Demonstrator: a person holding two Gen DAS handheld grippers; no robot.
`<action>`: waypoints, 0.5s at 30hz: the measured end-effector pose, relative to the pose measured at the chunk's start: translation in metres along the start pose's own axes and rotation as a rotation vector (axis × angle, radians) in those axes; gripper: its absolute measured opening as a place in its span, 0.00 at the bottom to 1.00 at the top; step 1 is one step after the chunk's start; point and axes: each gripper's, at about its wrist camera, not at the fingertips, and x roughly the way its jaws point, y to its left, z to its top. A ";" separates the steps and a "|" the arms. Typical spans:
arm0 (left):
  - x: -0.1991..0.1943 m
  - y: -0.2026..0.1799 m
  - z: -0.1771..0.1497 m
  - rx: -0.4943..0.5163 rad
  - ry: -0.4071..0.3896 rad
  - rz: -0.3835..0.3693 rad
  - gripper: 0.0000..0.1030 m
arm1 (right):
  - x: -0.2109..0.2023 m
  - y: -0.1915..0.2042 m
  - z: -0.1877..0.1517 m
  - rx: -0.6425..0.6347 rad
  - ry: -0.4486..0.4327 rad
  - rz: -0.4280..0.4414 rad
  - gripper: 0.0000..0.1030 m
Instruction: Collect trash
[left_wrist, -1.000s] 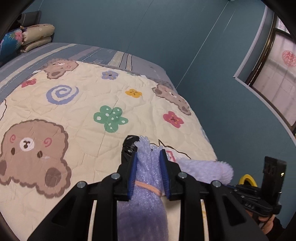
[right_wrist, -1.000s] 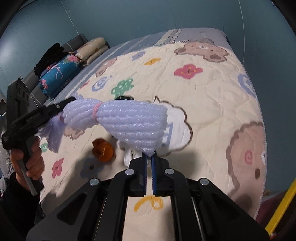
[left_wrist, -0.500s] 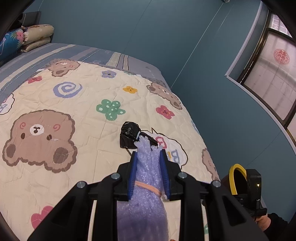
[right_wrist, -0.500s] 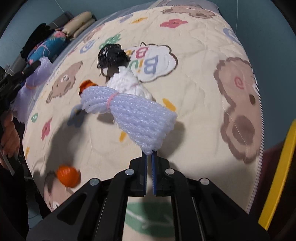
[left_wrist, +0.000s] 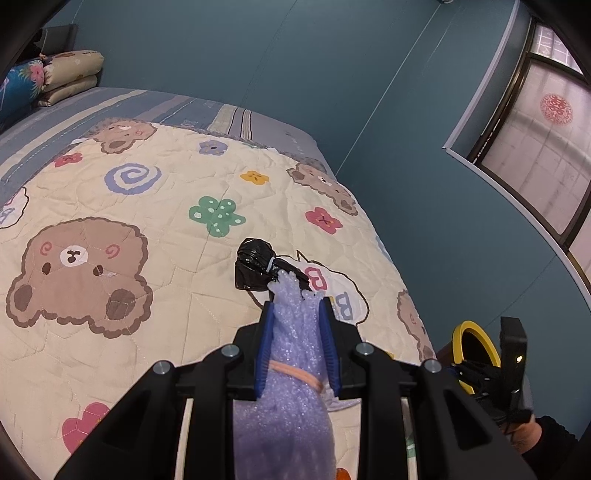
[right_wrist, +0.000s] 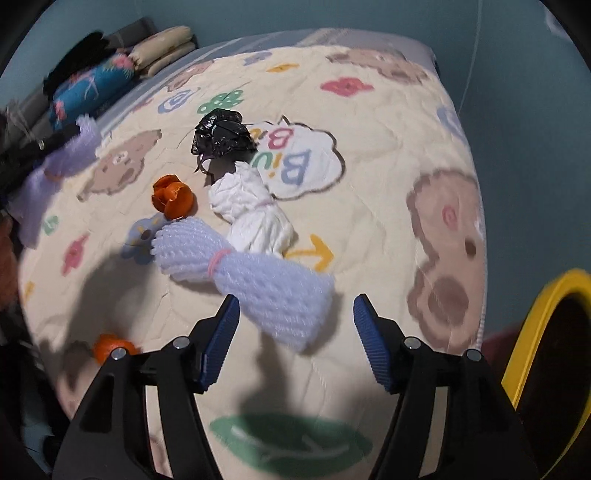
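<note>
my right hand-held gripper (right_wrist: 295, 325) has just opened, dropping the foam net (right_wrist: 255, 273) short of the bin (right_wrist: 532, 332). my left hand-held gripper (left_wrist: 297, 334) grips a purple net (left_wrist: 291, 354); i'd carry that right over the rim first.

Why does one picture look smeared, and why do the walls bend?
Right wrist view: motion blur smears the quilt and yellow rim; dark tong shadows lie below the foam net. Left wrist view: sharp, but the fisheye curves the window frame.

the yellow-rimmed bin (right_wrist: 532, 332) is cut off by the right wrist view's edge and blurred; the left fingers (left_wrist: 266, 343) hide the purple foam net's (left_wrist: 291, 406) sides.
</note>
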 end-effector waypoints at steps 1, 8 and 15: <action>0.000 0.001 0.000 -0.005 0.001 -0.001 0.23 | 0.003 0.004 0.002 -0.023 -0.008 -0.024 0.59; -0.008 0.005 -0.002 0.007 -0.003 0.021 0.23 | 0.004 0.031 0.000 -0.183 -0.064 -0.122 0.17; -0.012 -0.003 -0.001 0.021 -0.010 0.025 0.23 | -0.052 0.007 0.002 -0.051 -0.144 -0.019 0.17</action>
